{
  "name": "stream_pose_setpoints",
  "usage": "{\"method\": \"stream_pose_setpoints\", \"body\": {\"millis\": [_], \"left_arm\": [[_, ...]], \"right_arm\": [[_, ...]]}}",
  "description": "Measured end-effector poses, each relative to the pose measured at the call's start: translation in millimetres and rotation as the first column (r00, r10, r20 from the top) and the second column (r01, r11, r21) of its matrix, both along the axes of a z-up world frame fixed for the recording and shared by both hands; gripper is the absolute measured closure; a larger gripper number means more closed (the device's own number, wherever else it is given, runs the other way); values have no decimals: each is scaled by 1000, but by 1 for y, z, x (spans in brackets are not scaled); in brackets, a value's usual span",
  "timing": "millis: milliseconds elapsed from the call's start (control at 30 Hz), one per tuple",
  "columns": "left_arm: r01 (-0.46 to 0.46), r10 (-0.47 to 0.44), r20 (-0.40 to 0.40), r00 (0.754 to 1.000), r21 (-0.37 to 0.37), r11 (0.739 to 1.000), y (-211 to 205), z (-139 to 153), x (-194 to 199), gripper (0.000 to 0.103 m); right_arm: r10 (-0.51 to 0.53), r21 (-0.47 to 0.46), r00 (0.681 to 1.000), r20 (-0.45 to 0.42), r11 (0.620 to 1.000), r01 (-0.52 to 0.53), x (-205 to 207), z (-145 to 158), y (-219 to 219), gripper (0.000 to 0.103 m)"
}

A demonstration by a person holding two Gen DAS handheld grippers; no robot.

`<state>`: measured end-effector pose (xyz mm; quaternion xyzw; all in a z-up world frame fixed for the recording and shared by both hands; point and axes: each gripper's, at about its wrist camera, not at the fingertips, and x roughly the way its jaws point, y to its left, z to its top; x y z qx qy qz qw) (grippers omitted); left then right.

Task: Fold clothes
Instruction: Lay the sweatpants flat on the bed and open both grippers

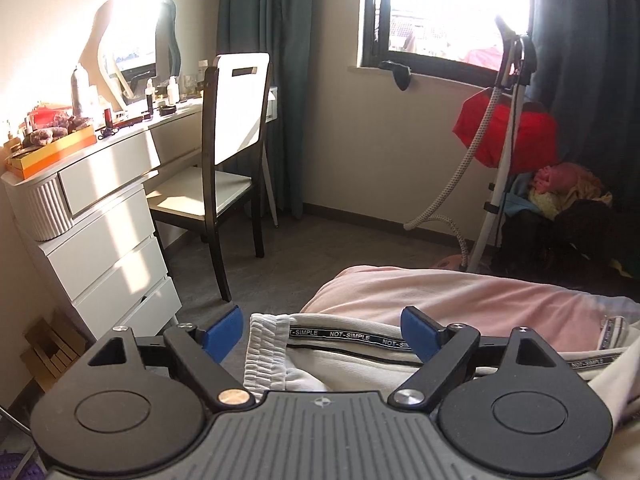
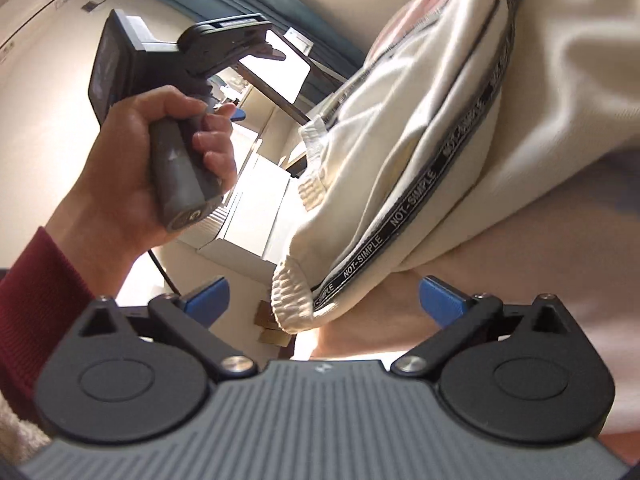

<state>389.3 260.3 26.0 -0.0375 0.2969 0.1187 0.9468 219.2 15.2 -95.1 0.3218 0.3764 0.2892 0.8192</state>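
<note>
White dresser (image 1: 108, 216) and chair (image 1: 236, 128) at left, left gripper (image 1: 322, 332) with jaws spread wide, cream trousers (image 1: 340, 360) lying between its pads on what seems a pink blanket (image 1: 460, 296), untouched, right gripper (image 2: 324, 300) likewise spread, trouser cuff (image 2: 292, 292) between its pads, unpinched

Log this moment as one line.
left hand-held gripper: open, empty | right hand-held gripper: open, empty | cream trousers: released, lying on pink bedding
</note>
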Motion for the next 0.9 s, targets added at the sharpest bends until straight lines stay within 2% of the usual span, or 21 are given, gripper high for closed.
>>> {"method": "stream_pose_setpoints", "body": {"millis": [67, 133, 267, 433, 500, 633, 767, 900], "left_arm": [[36, -37, 41, 998, 12, 999, -24, 21, -40, 0], [78, -79, 89, 993, 20, 997, -48, 37, -80, 0], [164, -159, 161, 974, -16, 986, -95, 57, -161, 0], [249, -239, 279, 930, 0, 969, -164, 60, -271, 0], [281, -264, 295, 918, -15, 960, -192, 60, -304, 0], [334, -307, 316, 898, -33, 942, -235, 71, -338, 0], [360, -325, 290, 900, -78, 930, -266, 85, -356, 0], [372, -339, 318, 885, -49, 927, -268, 84, -366, 0]], "right_arm": [[-5, -78, 996, 90, 997, 12, -19, 28, -21, 0], [-34, -152, 983, 178, 987, 61, -45, 55, -50, 0], [-93, -221, 949, 302, 961, 165, -84, 93, -121, 0], [-153, -299, 892, 424, 907, 298, -145, 129, -197, 0], [-167, -324, 872, 460, 883, 340, -162, 143, -223, 0], [-169, -381, 834, 525, 830, 408, -187, 171, -249, 0], [-230, -338, 786, 574, 807, 483, -206, 187, -277, 0], [-288, -292, 749, 597, 791, 537, -218, 179, -306, 0]]}}
